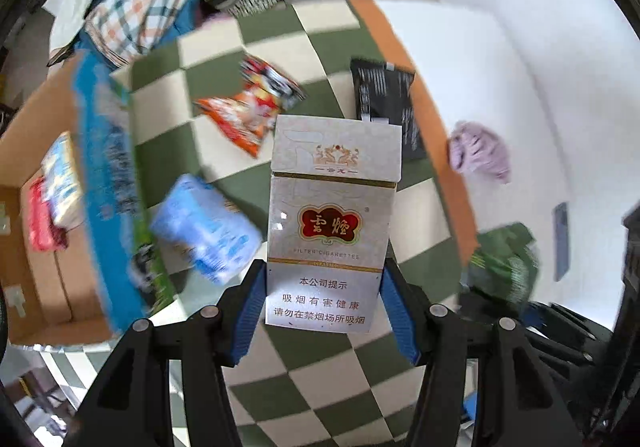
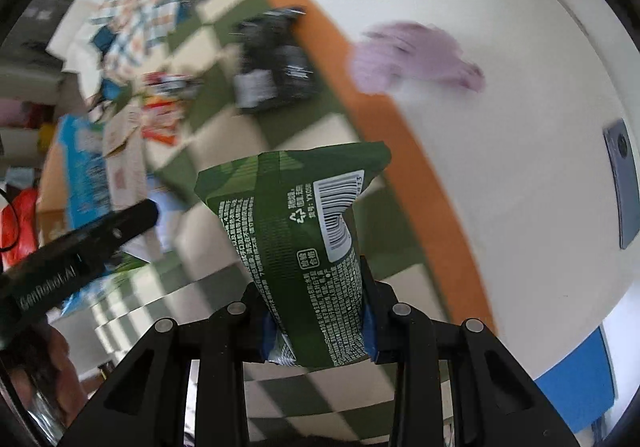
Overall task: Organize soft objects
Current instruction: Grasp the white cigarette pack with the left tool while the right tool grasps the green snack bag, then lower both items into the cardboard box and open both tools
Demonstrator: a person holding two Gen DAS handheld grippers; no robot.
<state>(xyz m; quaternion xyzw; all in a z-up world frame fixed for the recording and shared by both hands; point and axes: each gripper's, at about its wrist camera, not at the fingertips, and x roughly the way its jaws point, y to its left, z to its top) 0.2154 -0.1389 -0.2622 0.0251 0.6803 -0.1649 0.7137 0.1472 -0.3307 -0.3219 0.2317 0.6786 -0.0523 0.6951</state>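
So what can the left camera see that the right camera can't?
Only the left wrist view shows the cigarette pack gripped by the left tool, and the inside of the cardboard box with packets in it. Only the right wrist view shows the barcode on the green packet gripped by the right tool. Both show the checkered mat, black packet, purple cloth and phone.

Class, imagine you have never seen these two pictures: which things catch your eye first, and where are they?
First, the white cardboard cigarette pack with a red emblem, upright between the left gripper and its blue-padded fingers. Next, the green plastic snack bag with a barcode, pinched in the right gripper. Behind both lies the green-and-cream checked mat, with an open brown cardboard box at its left.
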